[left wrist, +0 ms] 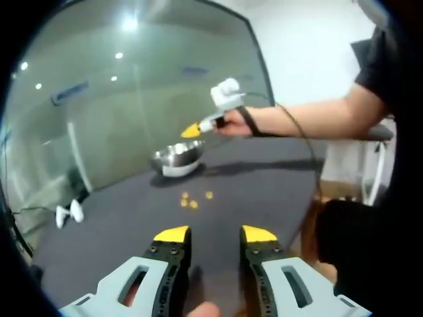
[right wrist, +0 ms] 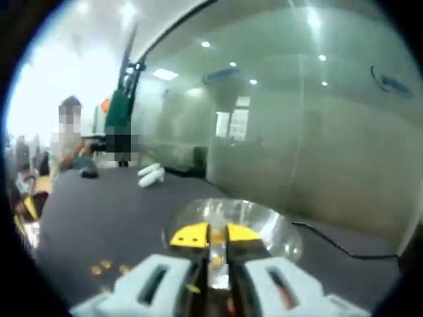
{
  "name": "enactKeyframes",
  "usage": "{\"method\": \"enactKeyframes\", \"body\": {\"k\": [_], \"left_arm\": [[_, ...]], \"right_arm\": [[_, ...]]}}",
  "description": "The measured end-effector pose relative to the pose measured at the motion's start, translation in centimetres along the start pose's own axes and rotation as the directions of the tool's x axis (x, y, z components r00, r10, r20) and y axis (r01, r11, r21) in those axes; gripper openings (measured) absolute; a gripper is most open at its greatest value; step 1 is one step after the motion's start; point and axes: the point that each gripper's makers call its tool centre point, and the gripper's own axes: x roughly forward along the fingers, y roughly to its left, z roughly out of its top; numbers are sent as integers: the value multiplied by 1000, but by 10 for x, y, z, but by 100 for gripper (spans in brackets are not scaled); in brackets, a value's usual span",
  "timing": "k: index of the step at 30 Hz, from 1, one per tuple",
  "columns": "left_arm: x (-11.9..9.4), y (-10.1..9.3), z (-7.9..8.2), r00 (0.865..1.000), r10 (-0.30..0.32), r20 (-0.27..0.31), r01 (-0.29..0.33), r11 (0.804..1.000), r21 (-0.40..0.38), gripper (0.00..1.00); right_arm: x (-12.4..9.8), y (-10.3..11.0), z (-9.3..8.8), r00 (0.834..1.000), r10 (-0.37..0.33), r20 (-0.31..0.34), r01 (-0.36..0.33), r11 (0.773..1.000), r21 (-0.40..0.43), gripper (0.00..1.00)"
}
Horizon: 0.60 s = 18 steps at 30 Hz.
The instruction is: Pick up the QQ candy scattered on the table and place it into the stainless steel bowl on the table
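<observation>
3 candies [left wrist: 191, 200] lie mid-table [left wrist: 264, 185], apart from the bowl [left wrist: 177, 158].

Open dark tabletop [left wrist: 251, 185] ahead of the left gripper [left wrist: 215, 236], up to three candies [left wrist: 193, 199] mid-table. Beyond them, stainless steel bowl [left wrist: 177, 158] near the far edge, right gripper [left wrist: 193, 131] hovering just above it.

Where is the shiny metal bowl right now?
In the left gripper view the stainless steel bowl sits on the dark table, beyond the loose candies, directly under the right hand-held gripper.
</observation>
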Motion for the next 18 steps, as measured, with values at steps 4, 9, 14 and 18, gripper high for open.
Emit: {"method": "enactKeyframes", "body": {"k": [4, 9, 14, 18], "left_arm": [[1, 0, 4, 1000, -3, 6, 3, 1000, 2, 31], [2, 0, 3, 1000, -7, -3, 7, 1000, 4, 31], [3, -2, 4, 1000, -13, -7, 13, 1000, 7, 31], [3, -3, 3, 1000, -18, -11, 19, 1000, 9, 31]], "right_arm": [[8, -4, -2, 1000, -6, -5, 6, 1000, 7, 10], [11, -4, -10, 1000, -13, -23, 13, 999, 32, 10], [13, -4, -14, 999, -4, -40, 5, 1000, 25, 10], [15, -8, -22, 998, 4, -61, -1, 999, 54, 14]]}}
